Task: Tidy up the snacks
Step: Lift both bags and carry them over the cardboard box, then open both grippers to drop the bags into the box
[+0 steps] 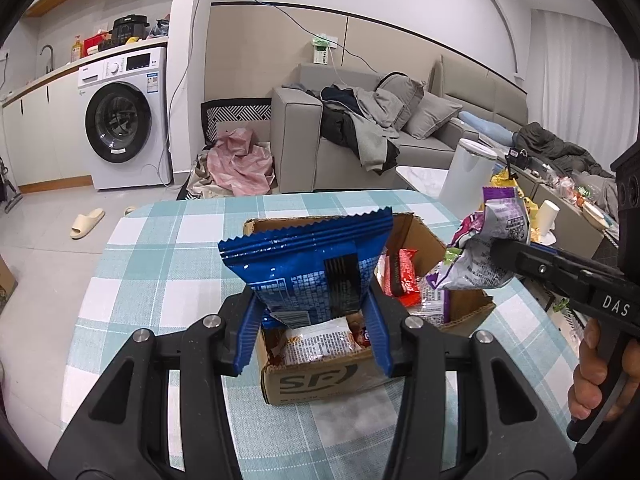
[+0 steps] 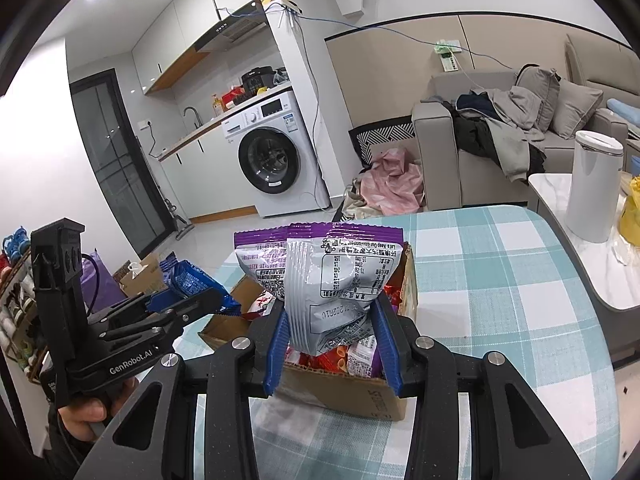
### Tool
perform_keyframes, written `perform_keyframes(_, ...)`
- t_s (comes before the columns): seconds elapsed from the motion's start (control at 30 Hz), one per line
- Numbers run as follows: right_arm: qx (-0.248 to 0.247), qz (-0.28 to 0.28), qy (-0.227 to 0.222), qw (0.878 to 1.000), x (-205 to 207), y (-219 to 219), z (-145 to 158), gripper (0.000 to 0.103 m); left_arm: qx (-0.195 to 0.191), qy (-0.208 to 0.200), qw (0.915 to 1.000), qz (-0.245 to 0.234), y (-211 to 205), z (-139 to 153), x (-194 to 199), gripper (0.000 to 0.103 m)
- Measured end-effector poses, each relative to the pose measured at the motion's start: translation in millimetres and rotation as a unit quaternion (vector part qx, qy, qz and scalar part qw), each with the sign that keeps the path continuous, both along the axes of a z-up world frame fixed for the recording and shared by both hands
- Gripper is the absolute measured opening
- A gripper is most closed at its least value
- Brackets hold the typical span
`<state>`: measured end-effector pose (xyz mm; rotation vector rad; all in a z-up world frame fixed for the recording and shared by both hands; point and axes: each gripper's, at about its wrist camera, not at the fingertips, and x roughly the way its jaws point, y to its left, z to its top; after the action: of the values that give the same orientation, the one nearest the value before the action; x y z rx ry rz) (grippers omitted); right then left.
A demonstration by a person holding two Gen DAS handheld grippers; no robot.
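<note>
My left gripper (image 1: pixel 314 312) is shut on a blue snack packet (image 1: pixel 308 264), held upright over an open cardboard box (image 1: pixel 320 380) on the checked table. My right gripper (image 2: pixel 332 332) is shut on a silver and purple snack packet (image 2: pixel 332 280), also above the box (image 2: pixel 352 396). In the left wrist view the purple packet (image 1: pixel 488 248) hangs from the right gripper (image 1: pixel 500 254) over the box's right side. In the right wrist view the left gripper (image 2: pixel 208 298) holds the blue packet (image 2: pixel 192 280) at the box's left. Red, white and purple packets lie inside the box.
The table wears a teal and white checked cloth (image 1: pixel 160 264). A white cylindrical bin (image 2: pixel 592 188) stands on a marble side table at the right. Behind are a grey sofa (image 1: pixel 360 132) with clothes, a washing machine (image 1: pixel 124 120), and a slipper (image 1: pixel 86 222) on the floor.
</note>
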<state>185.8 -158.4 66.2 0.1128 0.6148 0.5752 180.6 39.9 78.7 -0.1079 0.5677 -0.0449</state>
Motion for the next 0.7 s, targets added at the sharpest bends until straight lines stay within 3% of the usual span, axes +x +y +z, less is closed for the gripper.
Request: perform_keyframes(0.7,-0.04,0.001,0.04,0.998,36,24,-26,0.04,0.02,0.019,0.9996,-0.007,-21,-30,42,0.043)
